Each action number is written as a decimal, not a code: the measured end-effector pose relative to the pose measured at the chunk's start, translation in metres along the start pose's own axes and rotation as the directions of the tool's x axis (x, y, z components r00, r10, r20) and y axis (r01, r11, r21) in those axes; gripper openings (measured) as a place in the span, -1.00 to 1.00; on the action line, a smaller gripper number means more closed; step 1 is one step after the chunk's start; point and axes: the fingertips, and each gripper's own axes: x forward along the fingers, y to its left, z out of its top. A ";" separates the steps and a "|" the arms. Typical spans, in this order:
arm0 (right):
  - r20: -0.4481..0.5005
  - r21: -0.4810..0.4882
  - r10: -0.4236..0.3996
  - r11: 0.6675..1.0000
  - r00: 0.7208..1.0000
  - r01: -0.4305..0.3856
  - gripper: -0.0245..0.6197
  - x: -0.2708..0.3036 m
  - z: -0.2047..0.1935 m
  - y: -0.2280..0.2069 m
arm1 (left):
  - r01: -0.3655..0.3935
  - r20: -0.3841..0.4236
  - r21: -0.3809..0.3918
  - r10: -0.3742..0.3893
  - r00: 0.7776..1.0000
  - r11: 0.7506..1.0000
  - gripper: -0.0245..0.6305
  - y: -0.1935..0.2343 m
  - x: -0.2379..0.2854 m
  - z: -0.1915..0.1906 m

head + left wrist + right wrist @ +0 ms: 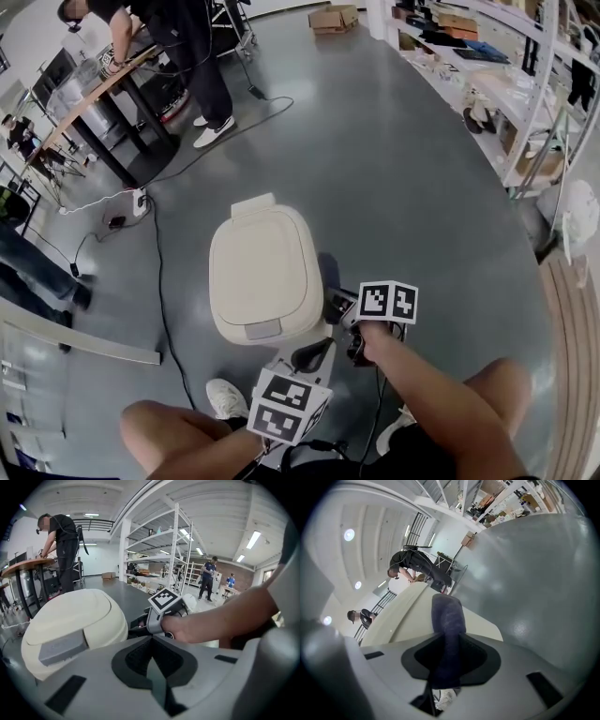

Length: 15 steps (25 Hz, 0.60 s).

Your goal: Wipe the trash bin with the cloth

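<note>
Your right hand-held gripper [449, 644] is clamped on the cloth [447, 616], a dark blue fold standing up between its jaws. Only the right gripper view shows this plainly. There the cloth's tip sits against the cream side of the trash bin [410, 620], but I cannot tell whether the two actually touch.

The head view gives you the trash bin [262, 272] whole, standing on the grey floor [422, 169] with its lid down. The right hand-held gripper [339, 307] is just beside its right side. In that view the cloth is lost in the dark patch at the jaws.

Your left hand-held gripper [152, 641] has its jaws together with nothing between them, as the left gripper view shows. In the head view its marker cube covers most of it, near the trash bin's front corner.

The left gripper view also shows the grey tab [63, 646] at the front of the lid and your right hand [187, 627] beyond the trash bin. The base of the trash bin is cut off there. In the background a person [183, 47] leans over a tabletop [94, 94].
</note>
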 end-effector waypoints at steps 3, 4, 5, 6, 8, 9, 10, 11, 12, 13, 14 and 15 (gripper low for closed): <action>-0.004 -0.014 -0.003 1.000 1.000 0.003 -0.62 0.010 -0.002 -0.011 | -0.023 -0.026 0.022 0.024 0.999 0.999 -0.93 0.005 0.012 -0.011; -0.006 -0.015 -0.002 1.000 1.000 0.002 -0.62 0.013 -0.004 -0.015 | -0.023 -0.040 0.021 0.024 0.999 1.000 -0.93 0.006 0.015 -0.015; -0.008 -0.016 -0.004 1.000 1.000 0.003 -0.62 0.015 -0.006 -0.018 | -0.017 -0.053 0.017 0.018 0.998 1.000 -0.93 0.005 0.018 -0.020; -0.010 -0.017 -0.006 1.000 1.000 0.006 -0.62 0.017 -0.008 -0.022 | -0.009 -0.063 0.015 0.010 0.998 1.000 -0.93 0.004 0.021 -0.023; -0.014 -0.023 -0.010 1.000 1.000 0.010 -0.62 0.020 -0.009 -0.029 | 0.001 -0.073 0.010 -0.001 0.997 1.000 -0.93 0.002 0.026 -0.027; -0.020 -0.027 -0.011 1.000 1.000 0.010 -0.62 0.022 -0.010 -0.032 | 0.005 -0.079 0.005 -0.005 0.997 1.000 -0.93 0.001 0.028 -0.029; -0.027 -0.029 -0.009 1.000 1.000 0.008 -0.62 0.024 -0.012 -0.035 | 0.008 -0.087 -0.001 -0.008 0.996 1.000 -0.93 0.001 0.030 -0.031; -0.036 -0.024 -0.004 1.000 0.999 0.004 -0.62 0.026 -0.014 -0.039 | 0.008 -0.095 -0.005 -0.008 0.995 1.000 -0.93 0.002 0.031 -0.033; -0.045 -0.017 -0.002 1.000 0.999 0.001 -0.62 0.028 -0.017 -0.043 | 0.007 -0.103 -0.009 -0.008 0.995 1.000 -0.93 0.002 0.033 -0.036; -0.056 -0.014 -0.003 1.000 0.998 0.002 -0.62 0.029 -0.020 -0.049 | 0.006 -0.110 -0.011 -0.008 0.994 1.000 -0.93 0.003 0.036 -0.038; -0.069 -0.016 -0.006 1.000 0.998 0.005 -0.62 0.031 -0.022 -0.054 | 0.006 -0.114 -0.011 -0.007 0.993 1.000 -0.93 0.003 0.038 -0.039; -0.079 -0.020 -0.010 1.000 0.997 0.008 -0.62 0.032 -0.024 -0.059 | 0.004 -0.116 -0.009 -0.005 0.993 1.000 -0.93 0.003 0.040 -0.040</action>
